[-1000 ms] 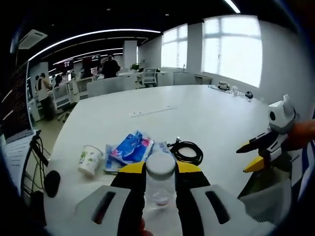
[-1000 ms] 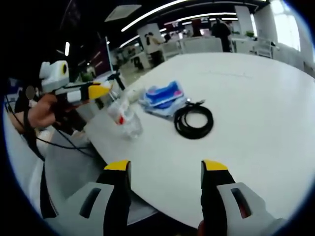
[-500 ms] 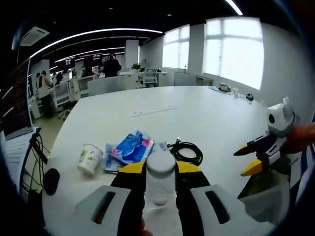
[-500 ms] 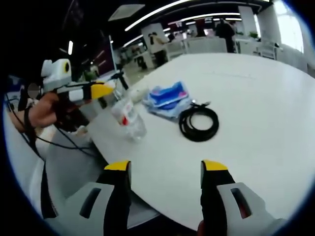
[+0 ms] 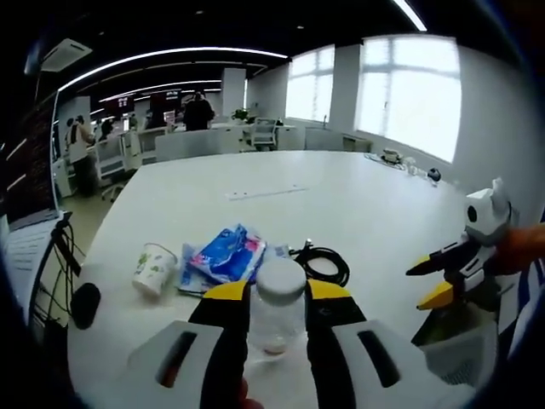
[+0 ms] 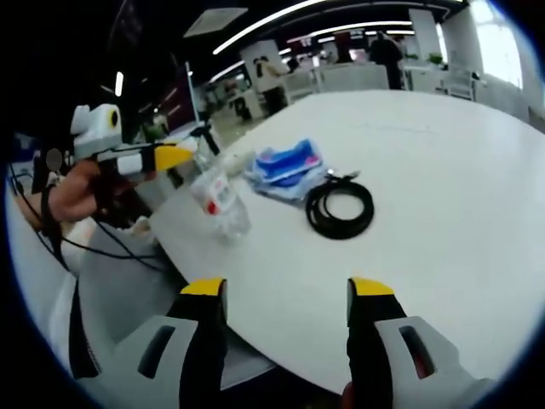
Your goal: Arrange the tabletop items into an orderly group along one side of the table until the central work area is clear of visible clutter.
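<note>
Left gripper (image 5: pixel 277 300): jaws closed on a clear plastic bottle (image 5: pixel 276 308) with a white cap, held at the near edge of the white table (image 5: pixel 358 204).
Right gripper (image 6: pixel 287 298): jaws spread, nothing between them (low over the table edge).
Clutter: paper cup (image 5: pixel 154 267) on its side, blue packets (image 5: pixel 228 254), coiled black cable (image 5: pixel 325 264), close together near the bottle.
Risk: the smooth bottle may slip or tip off the edge if set down carelessly.
Writing: bottle's red label (image 6: pixel 213 204) too blurred to read.
</note>
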A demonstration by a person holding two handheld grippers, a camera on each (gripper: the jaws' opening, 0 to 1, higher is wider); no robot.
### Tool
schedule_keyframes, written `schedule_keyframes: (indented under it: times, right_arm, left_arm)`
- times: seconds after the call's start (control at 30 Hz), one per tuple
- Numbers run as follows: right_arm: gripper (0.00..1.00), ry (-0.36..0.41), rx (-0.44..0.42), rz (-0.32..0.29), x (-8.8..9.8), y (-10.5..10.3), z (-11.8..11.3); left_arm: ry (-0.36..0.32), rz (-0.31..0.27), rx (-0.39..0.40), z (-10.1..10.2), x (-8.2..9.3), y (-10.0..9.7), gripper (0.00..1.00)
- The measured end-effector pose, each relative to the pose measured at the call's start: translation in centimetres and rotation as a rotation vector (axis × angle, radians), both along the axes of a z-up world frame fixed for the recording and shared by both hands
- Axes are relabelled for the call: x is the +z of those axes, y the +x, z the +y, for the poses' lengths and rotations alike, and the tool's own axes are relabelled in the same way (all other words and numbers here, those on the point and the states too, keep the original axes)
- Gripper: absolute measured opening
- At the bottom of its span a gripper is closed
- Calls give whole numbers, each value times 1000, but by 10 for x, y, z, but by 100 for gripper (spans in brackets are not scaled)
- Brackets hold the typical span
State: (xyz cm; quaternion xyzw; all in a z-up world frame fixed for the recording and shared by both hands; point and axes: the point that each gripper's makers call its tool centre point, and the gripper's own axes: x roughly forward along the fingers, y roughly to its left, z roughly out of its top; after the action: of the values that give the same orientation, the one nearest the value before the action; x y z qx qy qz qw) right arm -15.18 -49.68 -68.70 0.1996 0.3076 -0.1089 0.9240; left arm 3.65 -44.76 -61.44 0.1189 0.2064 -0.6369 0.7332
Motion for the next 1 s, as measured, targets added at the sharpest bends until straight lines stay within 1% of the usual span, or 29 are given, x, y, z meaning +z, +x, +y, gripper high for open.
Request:
schedule_keyframes:
  times: [0.07,0.17,0.23,0.27,0.4,0.47,0.53,0.57,0.67,0.9,1.0]
  right_arm:
    - [55,0,0,2,0,0,0]
    - [55,-2,-3,1,0,-1,0]
    - [55,-3,-5,1,0,-2,-1]
    - [55,-3,-4,1,1,-2,0]
    - [55,-5,-6,5,1,-4,0]
    - [55,-6,-8,7,1,-6,0]
    - [55,-8,-9,9,2,-7,0]
    - [55,-9,-9,10,2,-7,0]
    - [55,-13,-12,10,3,-8,0]
    - [55,-20,-13,8,5,-7,2]
    - [55,-21,-15,3,6,-6,2]
  left_arm:
    - [-8,19,8,-1,0,-1,25]
    - [-13,28,22,-2,1,-2,25]
    - [-20,57,43,-3,-1,-2,24]
    - [-20,67,42,-4,-2,-2,25]
    - [-17,59,51,-6,-1,-1,24]
    - [-23,60,56,-7,0,1,21]
    - [-24,56,45,-8,0,1,21]
    - [-23,53,27,-8,0,0,21]
    - [-23,56,5,-6,1,3,21]
    - [-8,28,-61,2,3,17,20]
    - [5,3,-77,5,4,24,20]
